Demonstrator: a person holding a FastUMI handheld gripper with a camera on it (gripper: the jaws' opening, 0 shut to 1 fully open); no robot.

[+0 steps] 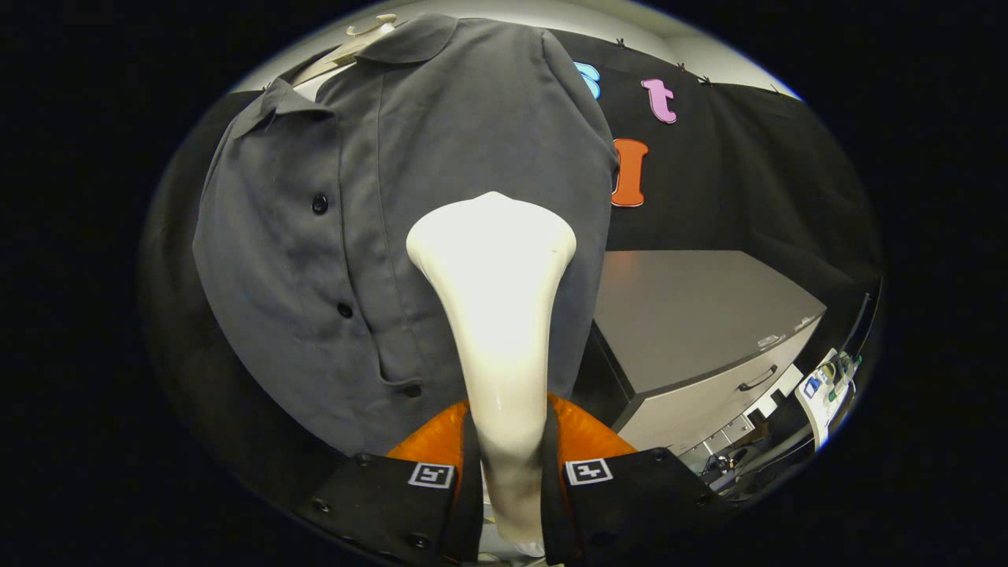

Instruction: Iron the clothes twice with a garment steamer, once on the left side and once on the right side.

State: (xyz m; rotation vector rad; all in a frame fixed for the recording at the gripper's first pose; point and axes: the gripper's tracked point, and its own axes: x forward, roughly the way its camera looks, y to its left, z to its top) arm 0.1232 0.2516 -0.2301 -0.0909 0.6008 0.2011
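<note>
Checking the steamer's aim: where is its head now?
In the gripper view, the steamer head rises ahead of the fingers that clamp its handle, against the grey shirt, right of the button placket.

Single fisheye cam, mounted on gripper (508, 480), looking fwd along both fingers (394, 496). Set low, tilted upward. Very close to steamer (496, 315), gripped between the fingers, its head just ahead of them. Faces grey shirt (315, 260) directly beyond steamer head, at close range. Grey cabinet (701, 323) beyond fingers to right, further back.
</note>
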